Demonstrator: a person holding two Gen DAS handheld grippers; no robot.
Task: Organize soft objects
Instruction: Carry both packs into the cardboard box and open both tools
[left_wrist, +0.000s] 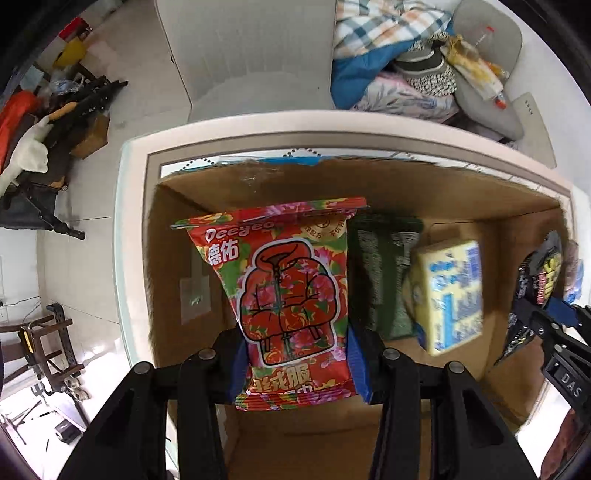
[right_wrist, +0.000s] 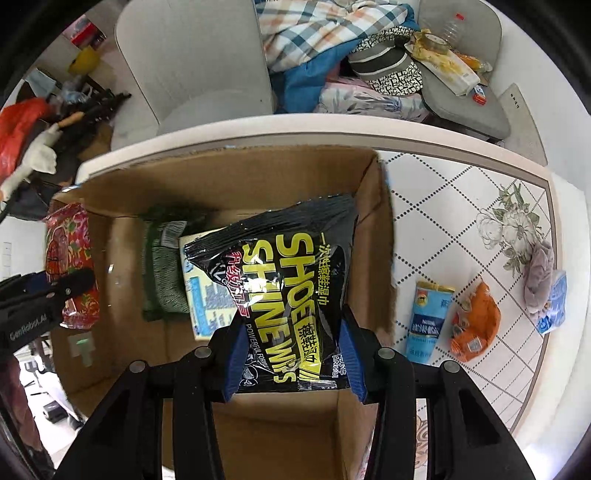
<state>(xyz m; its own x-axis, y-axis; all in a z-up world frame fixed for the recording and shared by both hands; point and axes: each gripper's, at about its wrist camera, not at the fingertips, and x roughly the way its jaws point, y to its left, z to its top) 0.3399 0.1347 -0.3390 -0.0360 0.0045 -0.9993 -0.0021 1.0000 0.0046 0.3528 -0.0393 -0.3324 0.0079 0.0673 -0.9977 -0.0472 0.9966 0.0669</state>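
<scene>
Midway: left gripper (left_wrist: 295, 354) grips red pack (left_wrist: 291, 295), right gripper (right_wrist: 291, 354) grips black pack (right_wrist: 284, 295) over box (right_wrist: 376, 236) holding two packs; four items (right_wrist: 476, 321) left on table (right_wrist: 443, 206).

Both views are bright with even, daylight-like light; the white floor at the left edge of the left wrist view is nearly washed out. Strong fisheye distortion bends the worktop (right_wrist: 461, 177) rim into an arc, and black vignette fills every corner. Inside the cardboard box (left_wrist: 406, 192) the light is dimmer — the far wall and floor sit in soft shadow. Glare streaks the glossy black packet (right_wrist: 284, 288) near its centre in the right wrist view. The yellow pack (left_wrist: 450, 295) and dark green pack (left_wrist: 384, 277) look smeared and soft — the red packet (left_wrist: 291, 295) is sharp.
</scene>
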